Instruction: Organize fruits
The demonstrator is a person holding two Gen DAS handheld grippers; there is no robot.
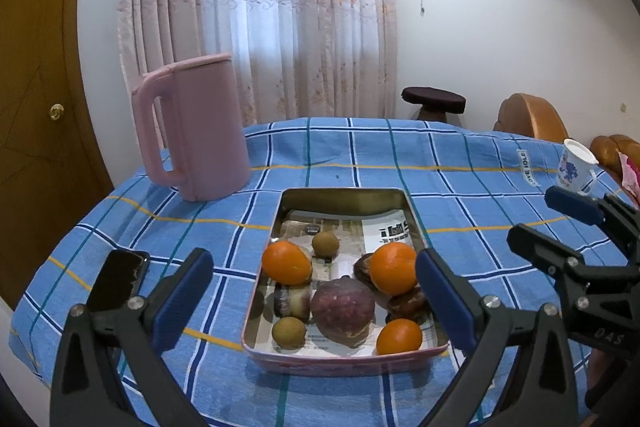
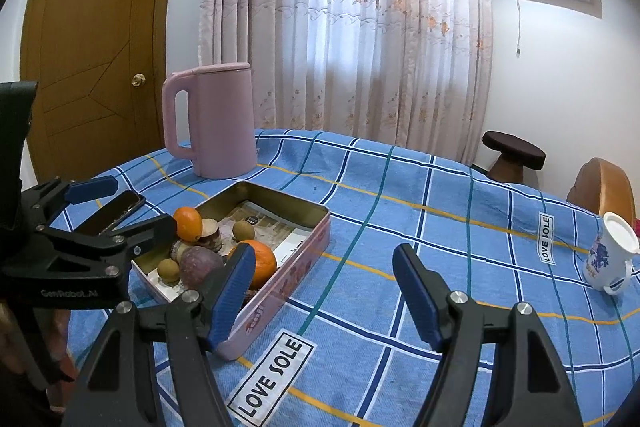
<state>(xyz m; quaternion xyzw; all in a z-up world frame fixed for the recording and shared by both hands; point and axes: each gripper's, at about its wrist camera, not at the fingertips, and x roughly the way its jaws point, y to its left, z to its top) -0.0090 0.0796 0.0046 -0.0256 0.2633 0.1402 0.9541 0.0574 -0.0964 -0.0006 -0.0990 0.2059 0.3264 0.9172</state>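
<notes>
A pink metal tin [image 1: 344,361] lined with paper sits on the blue checked tablecloth. It holds three oranges [image 1: 286,262], a purple passion fruit [image 1: 343,309], two brown longans [image 1: 325,243], dates and a cut piece. My left gripper [image 1: 314,301] is open and empty, its fingers either side of the tin's near end. My right gripper [image 2: 324,291] is open and empty over bare cloth to the right of the tin [image 2: 280,291]. It also shows in the left wrist view [image 1: 560,219] at the right edge.
A pink kettle [image 1: 192,127] stands behind the tin at the left. A black phone [image 1: 118,279] lies left of the tin. A white cup with blue flowers [image 2: 610,253] stands at the far right. Chairs and a stool stand beyond the table.
</notes>
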